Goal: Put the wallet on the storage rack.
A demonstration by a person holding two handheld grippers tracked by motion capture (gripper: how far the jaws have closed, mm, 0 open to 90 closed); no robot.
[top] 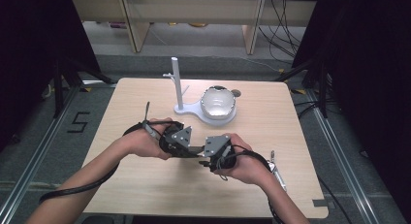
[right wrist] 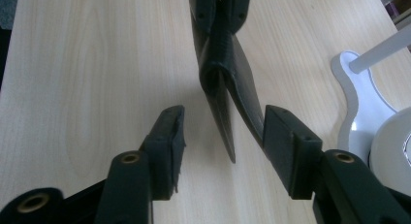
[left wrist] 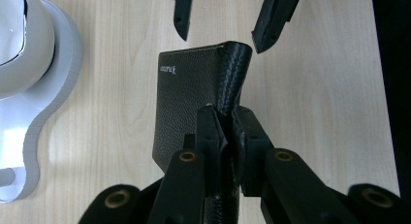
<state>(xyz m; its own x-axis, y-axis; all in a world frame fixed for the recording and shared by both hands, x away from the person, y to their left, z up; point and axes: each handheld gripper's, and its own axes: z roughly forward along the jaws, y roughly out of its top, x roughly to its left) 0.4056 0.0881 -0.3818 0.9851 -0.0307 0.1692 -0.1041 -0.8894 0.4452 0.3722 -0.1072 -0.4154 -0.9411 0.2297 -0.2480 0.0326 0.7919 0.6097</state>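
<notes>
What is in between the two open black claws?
In the right gripper view, the right gripper stands open around the free end of a black wallet, which the left gripper pinches.

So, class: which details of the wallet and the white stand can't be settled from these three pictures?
- Wallet: its contents, hidden by its folded covers; in the high view the grippers cover it.
- Wallet logo: too small to read in the left gripper view.
- Stand: cut off by the frame edge in both gripper views.
</notes>
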